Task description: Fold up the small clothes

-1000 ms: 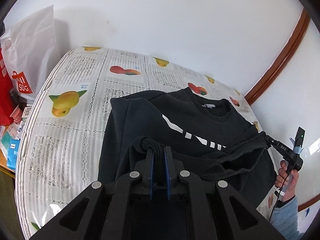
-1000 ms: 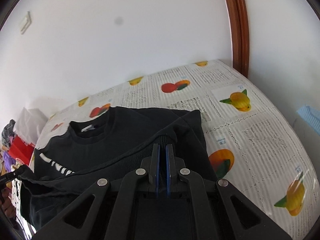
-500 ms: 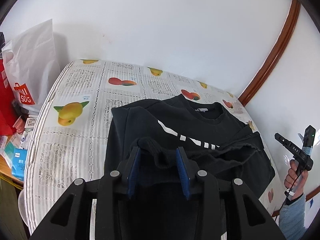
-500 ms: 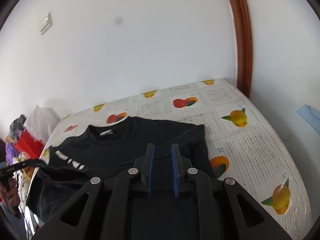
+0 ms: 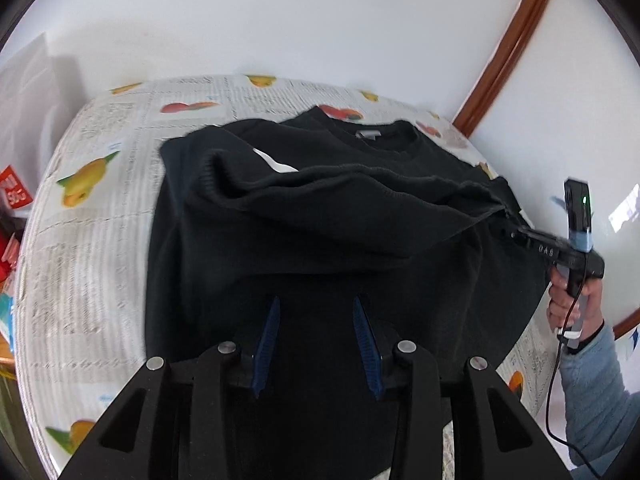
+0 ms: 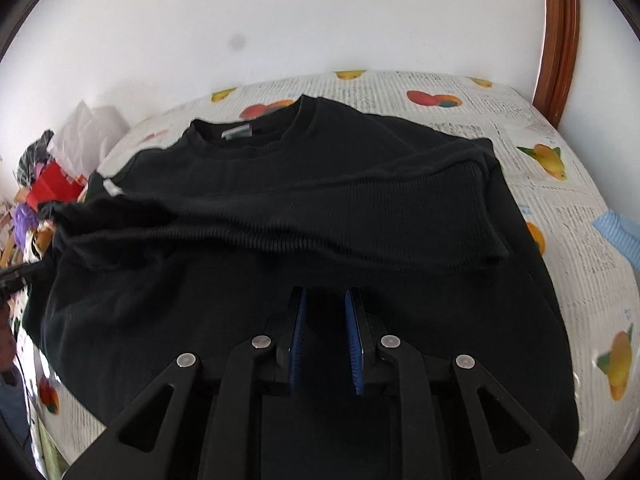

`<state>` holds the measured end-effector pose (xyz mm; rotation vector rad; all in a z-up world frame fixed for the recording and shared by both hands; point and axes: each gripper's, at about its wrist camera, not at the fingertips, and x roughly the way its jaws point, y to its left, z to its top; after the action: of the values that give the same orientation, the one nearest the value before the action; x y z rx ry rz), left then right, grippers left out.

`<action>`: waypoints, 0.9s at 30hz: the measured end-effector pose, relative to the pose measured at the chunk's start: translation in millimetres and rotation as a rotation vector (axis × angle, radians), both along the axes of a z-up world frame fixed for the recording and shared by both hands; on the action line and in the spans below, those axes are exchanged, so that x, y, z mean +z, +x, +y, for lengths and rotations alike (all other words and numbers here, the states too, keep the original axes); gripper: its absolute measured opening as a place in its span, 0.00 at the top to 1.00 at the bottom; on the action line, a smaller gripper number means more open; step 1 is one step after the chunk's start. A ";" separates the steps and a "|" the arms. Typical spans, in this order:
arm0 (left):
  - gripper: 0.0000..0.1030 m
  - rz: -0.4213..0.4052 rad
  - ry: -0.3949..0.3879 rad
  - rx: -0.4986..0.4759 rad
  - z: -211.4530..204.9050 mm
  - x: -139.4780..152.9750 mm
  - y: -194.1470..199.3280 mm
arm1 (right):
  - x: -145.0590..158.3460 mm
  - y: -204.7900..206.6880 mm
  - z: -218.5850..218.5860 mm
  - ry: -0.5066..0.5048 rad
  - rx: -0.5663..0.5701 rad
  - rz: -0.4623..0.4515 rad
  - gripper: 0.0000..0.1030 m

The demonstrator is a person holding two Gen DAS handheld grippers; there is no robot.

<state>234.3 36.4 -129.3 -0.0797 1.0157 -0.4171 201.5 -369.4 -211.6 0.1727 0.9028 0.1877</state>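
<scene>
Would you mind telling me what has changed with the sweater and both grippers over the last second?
Both grippers let go: the left gripper and right gripper, shut on the hem a second ago, have just been opening, with nothing between their pads. The black sweater lies folded up toward its collar, on the fruit-print cloth as before.

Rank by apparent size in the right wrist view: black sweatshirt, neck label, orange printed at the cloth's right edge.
1. black sweatshirt, by far the largest
2. orange, partly hidden by the sweatshirt
3. neck label, smallest, though it lies farther from the camera

Both grippers angled down, jaws apart.
Left gripper and right gripper just opened, nothing between the pads.
</scene>
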 end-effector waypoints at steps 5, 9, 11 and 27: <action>0.61 -0.040 0.089 -0.031 -24.5 -1.6 24.4 | -2.4 21.5 2.3 0.004 -0.034 0.012 0.81; 0.61 -0.007 -0.014 -0.003 -15.8 2.3 46.0 | 12.5 38.5 -10.9 0.042 -0.067 -0.030 0.81; 0.61 0.000 -0.057 0.017 -8.5 3.1 52.9 | 14.1 52.1 -19.3 0.061 -0.092 -0.034 0.81; 0.60 -0.111 0.129 0.205 29.4 10.7 87.7 | 15.2 85.6 -66.1 -0.063 -0.218 -0.051 0.52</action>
<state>322.0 65.9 -118.7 -0.0437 0.9122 -0.1663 287.1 -435.5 -196.4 0.2057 0.8314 -0.0390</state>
